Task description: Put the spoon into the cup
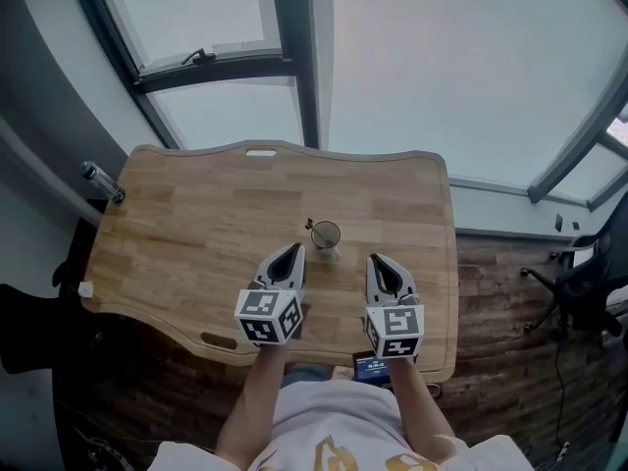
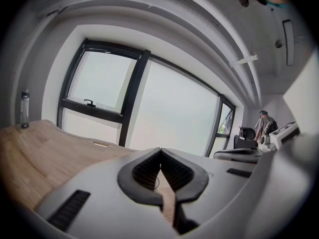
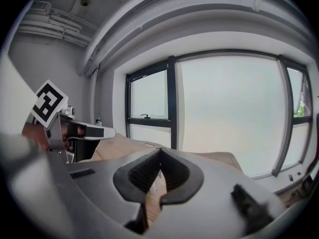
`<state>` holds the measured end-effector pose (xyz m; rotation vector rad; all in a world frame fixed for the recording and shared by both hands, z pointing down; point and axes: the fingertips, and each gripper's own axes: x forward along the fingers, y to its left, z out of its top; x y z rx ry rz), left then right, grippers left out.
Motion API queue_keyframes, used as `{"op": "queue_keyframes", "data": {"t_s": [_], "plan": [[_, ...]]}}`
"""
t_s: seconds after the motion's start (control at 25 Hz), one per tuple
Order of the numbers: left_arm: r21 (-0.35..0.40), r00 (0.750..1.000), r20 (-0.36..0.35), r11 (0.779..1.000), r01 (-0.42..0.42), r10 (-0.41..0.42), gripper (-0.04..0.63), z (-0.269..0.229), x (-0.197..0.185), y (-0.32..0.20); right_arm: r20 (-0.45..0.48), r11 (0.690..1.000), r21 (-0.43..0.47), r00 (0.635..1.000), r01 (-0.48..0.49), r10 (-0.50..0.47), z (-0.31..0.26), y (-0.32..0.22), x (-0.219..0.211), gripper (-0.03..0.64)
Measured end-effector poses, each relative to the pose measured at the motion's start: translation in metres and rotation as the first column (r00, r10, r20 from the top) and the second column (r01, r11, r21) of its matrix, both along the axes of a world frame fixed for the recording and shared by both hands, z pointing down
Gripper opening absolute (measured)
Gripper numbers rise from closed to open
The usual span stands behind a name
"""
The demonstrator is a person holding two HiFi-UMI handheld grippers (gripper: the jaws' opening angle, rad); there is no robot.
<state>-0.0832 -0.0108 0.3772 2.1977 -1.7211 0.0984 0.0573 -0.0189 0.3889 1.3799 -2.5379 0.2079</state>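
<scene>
Judging by what looks like the spoon (image 1: 310,225) poking from the cup (image 1: 325,235), placing seems done; your left gripper (image 1: 294,249) and right gripper (image 1: 376,260) are both pressed together, empty; simply set them down.

The right gripper (image 3: 160,152) fills the lower half of the view, its two dark ribbed jaws meeting at their tips with nothing caught between them. A strip of the wooden table (image 3: 119,147) shows through the gap below the tips and beyond them. At the left edge is the left gripper (image 3: 82,131), with its marker cube (image 3: 49,103) tilted above it. Behind the table stands a tall dark-framed window (image 3: 224,113), bright and pale, with a handle (image 3: 144,116) on its lower left pane.
</scene>
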Motion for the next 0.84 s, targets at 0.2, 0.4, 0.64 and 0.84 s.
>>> {"op": "queue_keyframes", "data": {"t_s": [0.2,0.4,0.64,0.84], "plan": [[0.028,1.0,0.002,1.0,0.012,-0.012,0.015,-0.008,0.009,0.008,0.007,1.0,0.025,1.0,0.016,-0.016,-0.009,0.008,0.007,0.031],[0.039,0.999,0.0,0.999,0.032,-0.032,0.015,-0.011,0.008,0.012,0.005,0.999,0.039,0.999,0.032,-0.033,-0.013,0.014,0.008,0.031],[0.042,0.999,-0.006,0.998,0.048,-0.048,0.015,-0.011,0.007,0.012,0.007,0.998,0.048,0.999,0.038,-0.038,-0.015,0.013,0.01,0.031],[0.054,0.998,-0.042,0.997,0.053,-0.05,0.015,-0.014,0.005,0.001,0.013,0.997,0.064,0.999,0.03,-0.031,-0.021,0.001,0.013,0.031]]}}
